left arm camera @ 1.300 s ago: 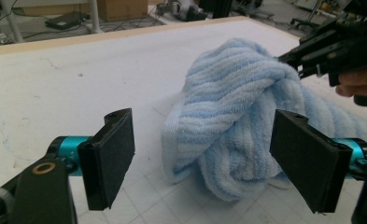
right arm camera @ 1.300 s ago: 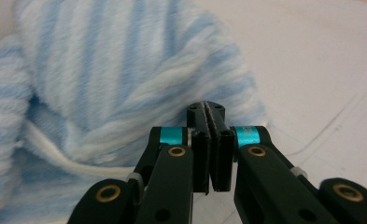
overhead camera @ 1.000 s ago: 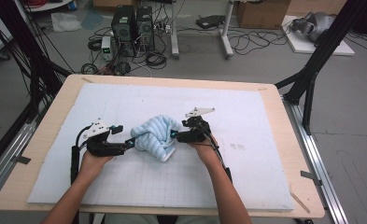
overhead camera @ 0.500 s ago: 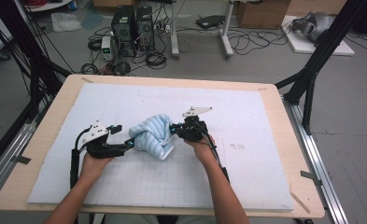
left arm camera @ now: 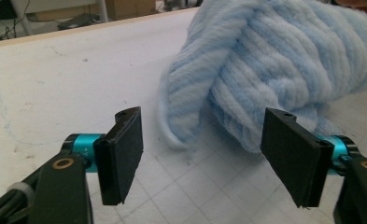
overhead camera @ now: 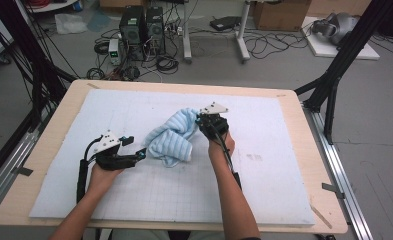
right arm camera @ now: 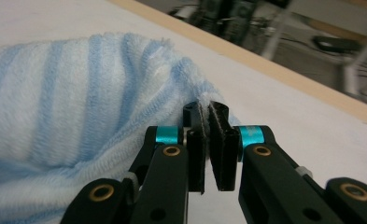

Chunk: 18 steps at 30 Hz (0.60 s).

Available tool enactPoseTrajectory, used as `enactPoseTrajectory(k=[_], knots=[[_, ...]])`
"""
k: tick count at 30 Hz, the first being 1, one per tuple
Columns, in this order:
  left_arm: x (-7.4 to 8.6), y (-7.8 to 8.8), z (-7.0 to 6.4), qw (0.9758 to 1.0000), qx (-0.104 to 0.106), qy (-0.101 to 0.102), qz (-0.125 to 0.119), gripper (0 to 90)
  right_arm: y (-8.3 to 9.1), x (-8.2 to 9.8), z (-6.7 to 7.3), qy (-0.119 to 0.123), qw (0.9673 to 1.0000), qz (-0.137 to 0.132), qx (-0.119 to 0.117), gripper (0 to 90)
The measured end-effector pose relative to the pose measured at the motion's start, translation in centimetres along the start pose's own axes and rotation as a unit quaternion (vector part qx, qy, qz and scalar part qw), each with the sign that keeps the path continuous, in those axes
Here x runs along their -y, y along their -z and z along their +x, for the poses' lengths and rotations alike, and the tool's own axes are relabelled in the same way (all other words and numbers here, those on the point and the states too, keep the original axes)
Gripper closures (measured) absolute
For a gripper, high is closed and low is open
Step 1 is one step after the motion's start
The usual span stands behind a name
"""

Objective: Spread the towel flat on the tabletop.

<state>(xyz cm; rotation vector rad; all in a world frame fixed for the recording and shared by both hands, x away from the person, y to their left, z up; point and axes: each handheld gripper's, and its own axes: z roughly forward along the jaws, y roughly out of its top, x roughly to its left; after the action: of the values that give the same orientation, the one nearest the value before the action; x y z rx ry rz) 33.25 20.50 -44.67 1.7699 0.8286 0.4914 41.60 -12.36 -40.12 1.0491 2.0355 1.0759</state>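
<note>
Surface: white mat (overhead camera: 284, 200) on wooden table (overhead camera: 54, 150) | right tool (overhead camera: 202, 123) pinching blue towel (overhead camera: 171, 137) | left tool (overhead camera: 143, 154) gaping, jaws just narrowing, nothing between

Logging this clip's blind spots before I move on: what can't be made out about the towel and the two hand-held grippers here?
- Towel: its underside and inner folds, high view, hidden by its own bunched cloth.
- Towel's far end, left gripper view, cut off by the top and right edges.
- Right hand-held gripper: how much cloth edge it pinches, right gripper view, covered by the shut pads.
- Left hand-held gripper: its tips in the high view, too small to judge.
</note>
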Motion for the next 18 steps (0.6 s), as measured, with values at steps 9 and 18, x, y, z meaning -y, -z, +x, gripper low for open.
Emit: enactPoseTrajectory(k=[9,18], knots=[[0.0,0.0,0.0,0.9998,0.017,0.009,-0.008,33.1,-1.2,0.2,-4.3,-0.046,0.9950,0.042,0.078,85.9],[0.0,-0.3,-0.3,0.9994,0.033,0.008,-0.005,30.6,0.1,1.1,-4.6,-0.064,0.9975,0.018,0.024,64.4]])
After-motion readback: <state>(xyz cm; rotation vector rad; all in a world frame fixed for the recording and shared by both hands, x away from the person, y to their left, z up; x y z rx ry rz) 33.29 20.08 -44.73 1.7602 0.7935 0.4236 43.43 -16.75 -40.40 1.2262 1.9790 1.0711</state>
